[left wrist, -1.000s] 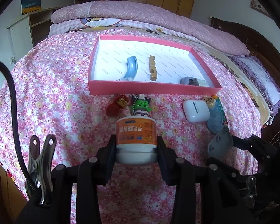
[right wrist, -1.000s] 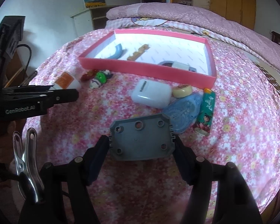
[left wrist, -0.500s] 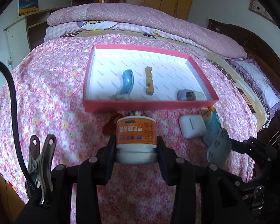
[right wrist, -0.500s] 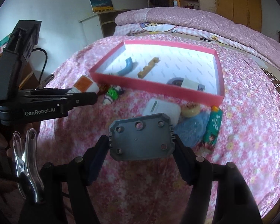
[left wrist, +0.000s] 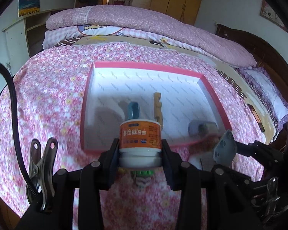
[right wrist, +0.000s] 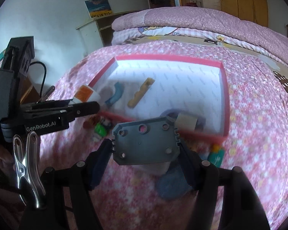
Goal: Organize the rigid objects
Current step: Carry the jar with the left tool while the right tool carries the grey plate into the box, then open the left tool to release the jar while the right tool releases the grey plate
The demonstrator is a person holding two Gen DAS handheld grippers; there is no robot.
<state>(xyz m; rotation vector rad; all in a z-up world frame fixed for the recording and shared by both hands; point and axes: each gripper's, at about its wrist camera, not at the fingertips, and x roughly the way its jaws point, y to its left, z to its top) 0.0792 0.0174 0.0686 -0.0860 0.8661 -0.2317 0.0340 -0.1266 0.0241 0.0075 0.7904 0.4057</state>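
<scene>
Bedroom with wooden wardrobes at the back; a bed (left wrist: 48,99) under a pink flowered spread carries everything, with folded pink quilts (left wrist: 144,25) piled at its far end. On the spread sits a shallow pink-rimmed tray (left wrist: 144,66) with a white lined floor.

Inside the tray: a curved blue piece (left wrist: 132,111), a tan notched wooden strip (left wrist: 157,105), and a grey-and-beige object (left wrist: 201,128) in the near right corner; what it is cannot be told through the blur.

Left claw (left wrist: 140,153): partly open, both fingers pressed on the white lower part of an orange-labelled jar (left wrist: 140,136). The jar is off the bed, label upside down, in front of the tray's near rim. In the right wrist view the same jar (right wrist: 86,95) hangs over the tray's near left corner.

Right claw (right wrist: 146,147): wide, clamped on the two side edges of a flat grey plate (right wrist: 146,141) with round holes. The plate is lifted clear of the bed and lies near-flat in front of the tray's near rim. From the left wrist view it shows edge-on at the right (left wrist: 224,147).

Loose on the spread, outside the tray's near side: a green toy figure (right wrist: 100,129) beside a red one (right wrist: 89,123), a blue object (right wrist: 172,184) under the right claw, and a green tube with an orange cap (right wrist: 217,153). All are blurred.

A metal spring clip (left wrist: 41,168) hangs on the left claw's body.
</scene>
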